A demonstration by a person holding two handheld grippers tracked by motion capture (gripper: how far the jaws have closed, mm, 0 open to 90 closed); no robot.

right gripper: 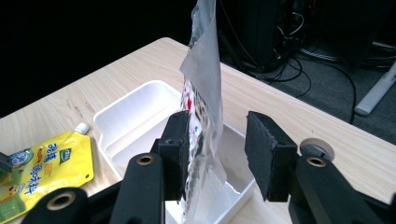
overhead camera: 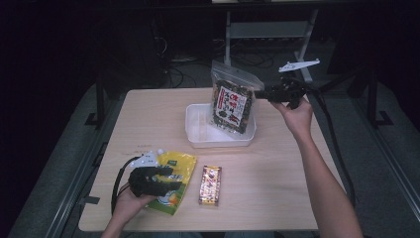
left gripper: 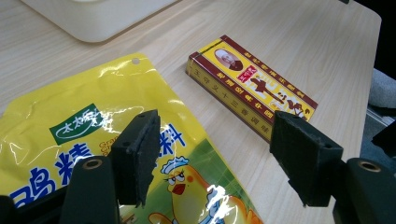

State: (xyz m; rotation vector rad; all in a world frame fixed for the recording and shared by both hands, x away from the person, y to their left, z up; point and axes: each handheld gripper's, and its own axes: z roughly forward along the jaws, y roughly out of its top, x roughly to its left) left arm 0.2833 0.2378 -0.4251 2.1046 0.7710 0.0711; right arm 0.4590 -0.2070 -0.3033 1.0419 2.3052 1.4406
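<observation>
now: seaweed bag standing in the white tray, right jaws parted around it

up at the far side of the table (overhead camera: 277, 198), the right gripper (overhead camera: 271, 94) is held at the upper edge of a clear zip bag of dark seaweed snack (overhead camera: 233, 101). that bag stands upright with its foot inside the white tray (overhead camera: 198, 130), leaning toward the tray's right end. in the right gripper view the bag's clear top (right gripper: 201, 70) rises between the two black jaws; the left pad lies against the film, the right pad stands clear of it, so the jaws are apart and not pinching.

nearer the person, the left gripper (overhead camera: 166, 179) rests low over a yellow spout pouch (overhead camera: 173, 191) that lies flat on the wood. in the left gripper view its jaws stand wide apart with nothing clamped: one pad hangs over the pouch's printed face (left gripper: 70, 135), the other over bare table.

just beside the pouch, to its right, lies a red and yellow box (overhead camera: 210, 185), flat and apart from the tray; the left gripper view shows it (left gripper: 252, 86) beyond the jaws.
</observation>
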